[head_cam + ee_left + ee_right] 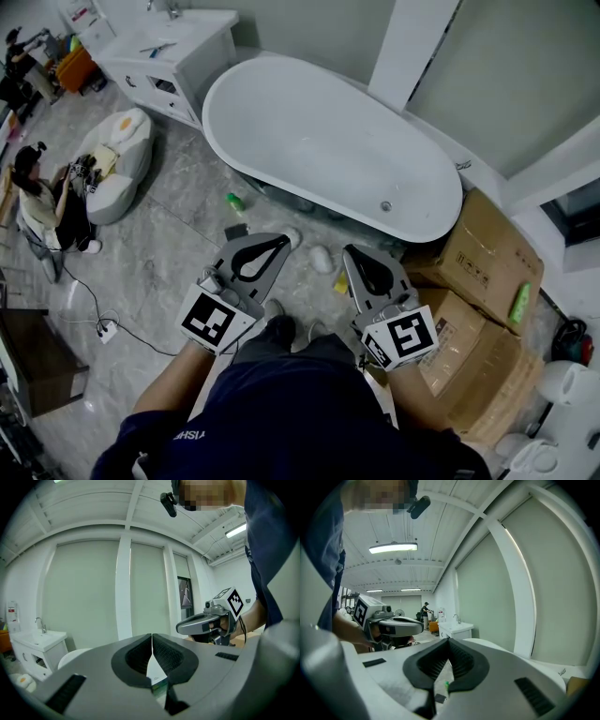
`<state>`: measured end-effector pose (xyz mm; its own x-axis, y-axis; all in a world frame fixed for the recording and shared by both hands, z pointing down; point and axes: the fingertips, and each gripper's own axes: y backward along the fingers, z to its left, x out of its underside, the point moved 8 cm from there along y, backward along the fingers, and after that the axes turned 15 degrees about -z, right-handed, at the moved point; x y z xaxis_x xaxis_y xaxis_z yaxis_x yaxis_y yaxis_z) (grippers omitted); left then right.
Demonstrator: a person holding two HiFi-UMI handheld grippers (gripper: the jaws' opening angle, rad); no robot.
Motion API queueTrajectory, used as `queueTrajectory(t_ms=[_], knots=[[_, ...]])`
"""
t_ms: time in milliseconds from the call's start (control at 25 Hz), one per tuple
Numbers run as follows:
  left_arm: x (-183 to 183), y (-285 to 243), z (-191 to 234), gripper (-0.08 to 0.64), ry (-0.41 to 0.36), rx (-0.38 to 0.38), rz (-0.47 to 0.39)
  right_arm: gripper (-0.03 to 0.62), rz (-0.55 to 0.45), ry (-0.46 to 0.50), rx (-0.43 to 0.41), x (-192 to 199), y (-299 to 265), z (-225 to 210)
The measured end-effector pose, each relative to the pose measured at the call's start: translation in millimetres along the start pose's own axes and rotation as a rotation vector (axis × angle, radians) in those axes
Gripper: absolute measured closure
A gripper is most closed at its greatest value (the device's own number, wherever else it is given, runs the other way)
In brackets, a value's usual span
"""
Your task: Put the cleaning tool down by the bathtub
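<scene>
Left tongs (284, 241) and right tongs (349, 253) are held out side by side, both closed and empty.

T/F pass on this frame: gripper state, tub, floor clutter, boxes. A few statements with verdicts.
1. The left gripper and the right gripper both have their jaws shut with nothing between them. True.
2. The bathtub is filled with water. False: it looks empty, with its drain bare.
3. A green bottle lies on the floor next to the bathtub. True.
4. The cardboard boxes stand beside the sink cabinet. False: the boxes are at the tub's other end, at the right of the head view, and the sink cabinet is at the upper left.
</scene>
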<state>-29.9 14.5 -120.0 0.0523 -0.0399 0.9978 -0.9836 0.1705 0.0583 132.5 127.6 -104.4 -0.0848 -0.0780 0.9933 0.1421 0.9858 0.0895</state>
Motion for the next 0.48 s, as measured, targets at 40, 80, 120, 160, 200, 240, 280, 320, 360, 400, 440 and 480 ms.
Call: queueTrajectory(t_ms=[40,80,120,160,200,240,280,320,360,400,440,480], knots=[[0.1,-0.9,-1.3,0.528,0.002,0.001,-0.001,0.588,0.0,-0.003,-0.002,0.0,1.0,-0.2],[0.3,-1.8,-2.7,0.528,0.005,0.003,-0.001,0.588,0.0,-0.006,-0.003,-0.1,2.0,-0.4],[0.7,-2.7,-4.1,0.528,0.007,0.005,-0.001,0.588,0.001,-0.008,-0.005,-0.2,2.9,-0.8],[1.2,-3.7,-5.4,0.528,0.008,0.007,0.0,0.588,0.0,-0.009,-0.007,-0.5,3.5,-1.3],[1.6,-4.7,-6.2,0.528,0.009,0.01,0.0,0.588,0.0,-0.009,-0.008,-0.8,3.7,-2.0],[1.9,-5.5,-6.5,0.528,0.009,0.012,0.0,0.588,-0.001,-0.01,-0.008,-1.0,3.6,-2.6],[2.2,-6.0,-6.4,0.528,0.009,0.014,0.0,0.588,0.0,-0.01,-0.008,-1.1,3.3,-3.1],[2.4,-6.4,-6.0,0.528,0.01,0.016,0.0,0.588,0.0,-0.011,-0.007,-1.1,2.8,-3.6],[2.7,-6.7,-5.7,0.528,0.011,0.016,0.001,0.588,0.002,-0.012,-0.005,-0.9,2.5,-4.1],[3.1,-7.2,-5.4,0.528,0.013,0.016,0.003,0.588,0.003,-0.015,-0.004,-0.4,2.4,-4.8],[3.7,-7.8,-5.1,0.528,0.015,0.016,0.005,0.588,0.005,-0.018,-0.003,0.3,2.4,-5.8],[4.3,-8.7,-4.9,0.528,0.016,0.015,0.006,0.588,0.007,-0.02,-0.002,1.2,2.4,-6.9]])
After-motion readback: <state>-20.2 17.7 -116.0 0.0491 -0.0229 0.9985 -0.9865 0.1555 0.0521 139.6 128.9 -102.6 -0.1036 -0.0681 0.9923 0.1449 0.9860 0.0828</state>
